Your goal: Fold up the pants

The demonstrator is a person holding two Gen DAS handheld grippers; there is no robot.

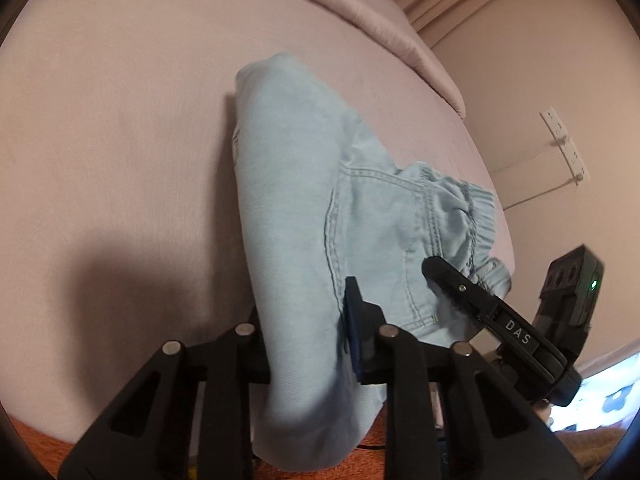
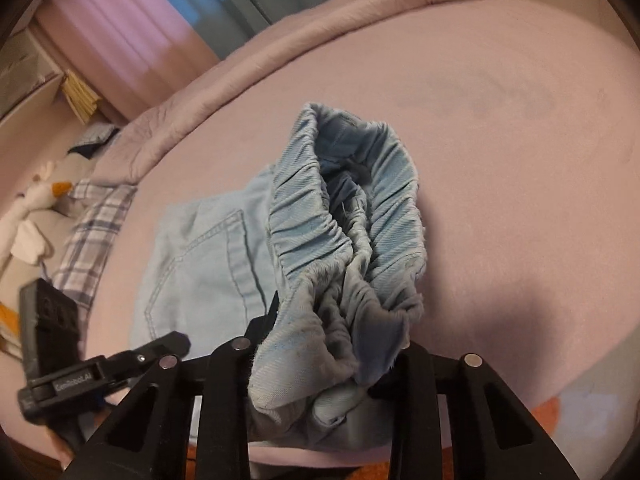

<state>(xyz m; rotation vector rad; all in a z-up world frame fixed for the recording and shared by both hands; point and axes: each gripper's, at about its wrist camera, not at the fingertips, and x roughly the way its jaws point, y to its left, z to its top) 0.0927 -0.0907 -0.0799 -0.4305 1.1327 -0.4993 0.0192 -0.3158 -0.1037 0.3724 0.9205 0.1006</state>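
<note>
Pants (image 1: pixel 288 208), light blue denim w/ gathered elastic waistband and stitched back pocket, lie bunched on pink bed (image 1: pixel 120 120). Left gripper (image 1: pixel 308 344) is clamped on a fold of leg fabric; right gripper (image 2: pixel 328 344) is clamped on the crumpled waistband, which is lifted off the sheet.

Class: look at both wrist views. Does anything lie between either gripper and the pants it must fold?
Nothing visible does. The left gripper already pinches a fold of the pants, and the right gripper pinches the gathered waistband.
</note>
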